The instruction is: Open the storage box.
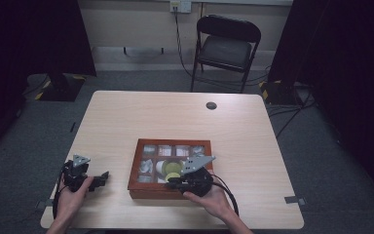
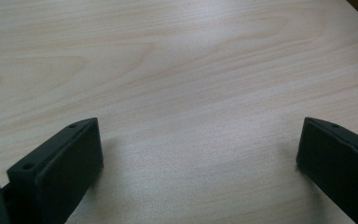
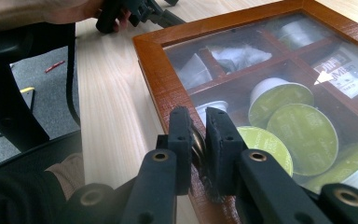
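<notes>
A brown wooden box (image 1: 135, 165) with a glass lid lies near the table's front edge, holding green-topped pods (image 3: 303, 130) and packets in its compartments. My right gripper (image 3: 198, 121) is shut on a small brass knob (image 3: 197, 142) at the front rim of the lid (image 3: 156, 70). From above, that right gripper (image 1: 171, 183) sits at the box's front edge, held from below by a hand. My left gripper (image 1: 102, 178) rests to the left of the box. Its jaws stand wide open over bare tabletop (image 2: 198, 140), with nothing between them.
The pale wooden table (image 1: 175, 117) has a round cable grommet (image 1: 211, 105) toward its far side. A black folding chair (image 1: 226, 46) stands beyond the table by the wall. Dark curtains hang at both sides. In the right gripper view, the other gripper (image 3: 135, 11) shows past the box.
</notes>
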Demonstrator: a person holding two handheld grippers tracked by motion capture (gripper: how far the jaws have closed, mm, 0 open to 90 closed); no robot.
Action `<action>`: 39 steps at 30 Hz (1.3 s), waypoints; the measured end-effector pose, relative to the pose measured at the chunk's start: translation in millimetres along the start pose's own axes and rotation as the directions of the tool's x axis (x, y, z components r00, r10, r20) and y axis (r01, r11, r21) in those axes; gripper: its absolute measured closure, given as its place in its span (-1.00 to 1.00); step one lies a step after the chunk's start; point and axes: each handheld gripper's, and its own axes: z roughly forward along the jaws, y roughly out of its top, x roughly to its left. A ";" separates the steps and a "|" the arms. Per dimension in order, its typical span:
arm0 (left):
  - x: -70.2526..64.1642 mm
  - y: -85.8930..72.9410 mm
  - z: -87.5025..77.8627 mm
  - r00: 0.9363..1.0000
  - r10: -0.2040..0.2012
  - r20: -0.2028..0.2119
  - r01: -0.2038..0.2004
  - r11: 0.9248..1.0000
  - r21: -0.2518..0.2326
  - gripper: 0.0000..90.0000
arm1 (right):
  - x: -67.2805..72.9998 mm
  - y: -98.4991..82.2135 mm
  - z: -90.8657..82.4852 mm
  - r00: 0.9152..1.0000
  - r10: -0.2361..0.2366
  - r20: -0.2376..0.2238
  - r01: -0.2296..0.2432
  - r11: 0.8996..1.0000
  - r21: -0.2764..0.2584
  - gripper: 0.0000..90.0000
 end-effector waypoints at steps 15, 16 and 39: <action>0.0 0.0 0.0 1.000 0.000 0.000 0.000 1.000 0.000 -1.00 | -0.7 6.1 -5.4 1.000 0.002 -0.001 -0.002 1.000 -0.022 0.79; 0.0 0.0 0.0 1.000 0.000 0.000 0.000 1.000 0.000 -1.00 | -0.8 6.6 -5.5 1.000 0.004 -0.003 -0.004 1.000 -0.021 0.79; 0.0 0.0 0.0 1.000 0.000 0.000 0.000 1.000 0.000 -1.00 | -3.5 20.1 -16.2 1.000 -0.004 0.000 0.004 0.998 -0.059 0.80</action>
